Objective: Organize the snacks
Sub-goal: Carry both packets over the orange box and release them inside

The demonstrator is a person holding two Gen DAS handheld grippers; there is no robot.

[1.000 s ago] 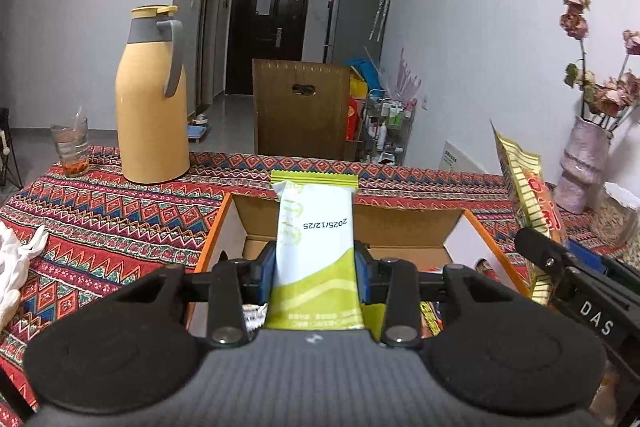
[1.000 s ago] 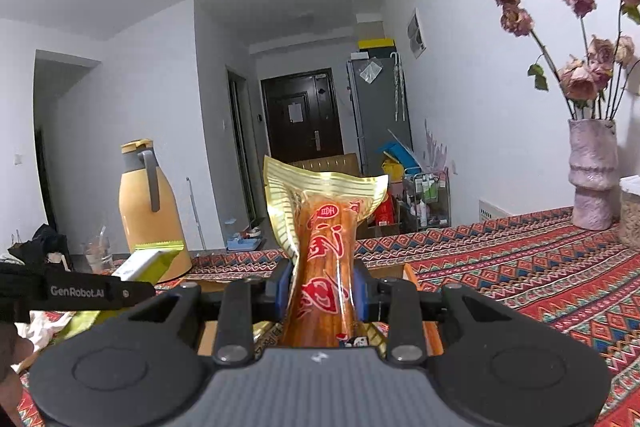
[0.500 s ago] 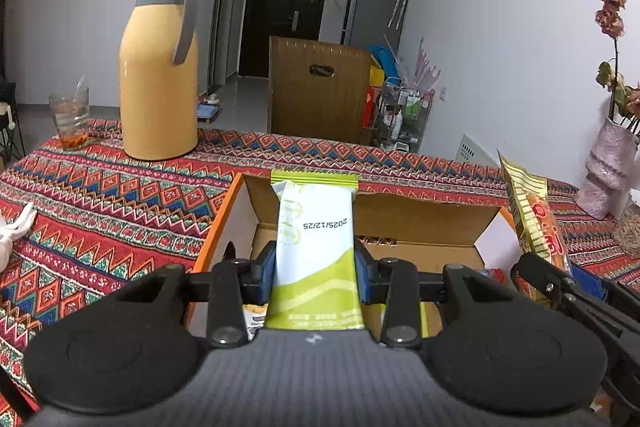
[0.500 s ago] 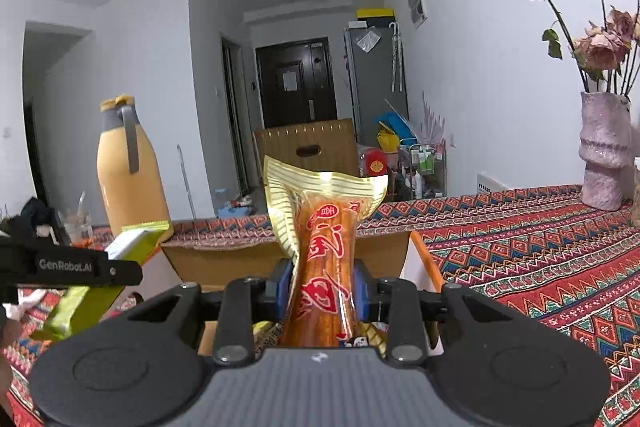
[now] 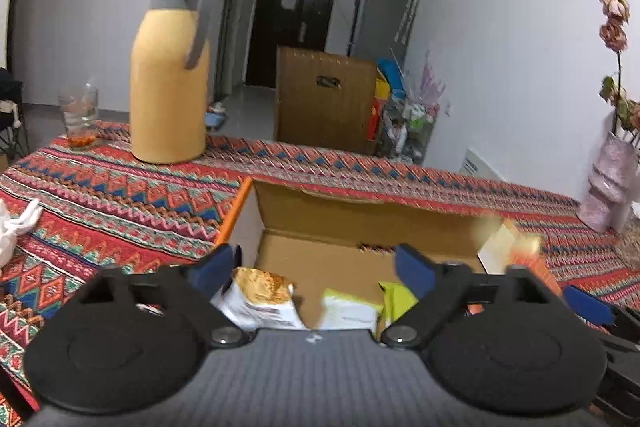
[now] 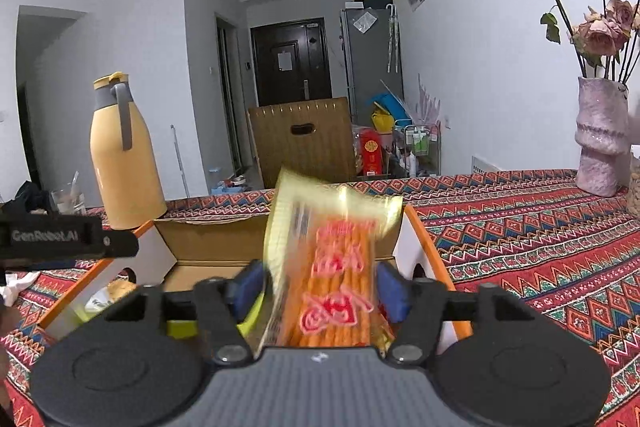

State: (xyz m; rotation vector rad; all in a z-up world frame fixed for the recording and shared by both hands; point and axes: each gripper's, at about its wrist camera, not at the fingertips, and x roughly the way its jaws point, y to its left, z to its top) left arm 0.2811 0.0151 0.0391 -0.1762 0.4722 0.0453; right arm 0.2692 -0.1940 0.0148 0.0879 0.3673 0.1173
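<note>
My left gripper (image 5: 316,267) hangs over the open cardboard box (image 5: 360,215) with its jaws opening wide and nothing between the pads. The green-and-white snack packet (image 5: 352,311) lies in the box below it, beside a white packet with a brown picture (image 5: 260,295). My right gripper (image 6: 320,287) is over the same box (image 6: 200,227), its jaws opening. The yellow-and-orange stick snack packet (image 6: 332,267) sits blurred and tilted between the pads, which no longer press on it. The left gripper's body (image 6: 60,239) shows at the left of the right wrist view.
A yellow thermos jug (image 5: 170,83) and a glass (image 5: 78,119) stand at the far left of the patterned tablecloth (image 5: 100,195). A pink vase with dried roses (image 6: 600,143) stands at the right. White cloth (image 5: 16,227) lies at the left edge.
Both grippers have opened. The green packet dropped from the left jaws into the box. The orange packet has come loose in the right jaws and tilted. Both hands sank slightly.
</note>
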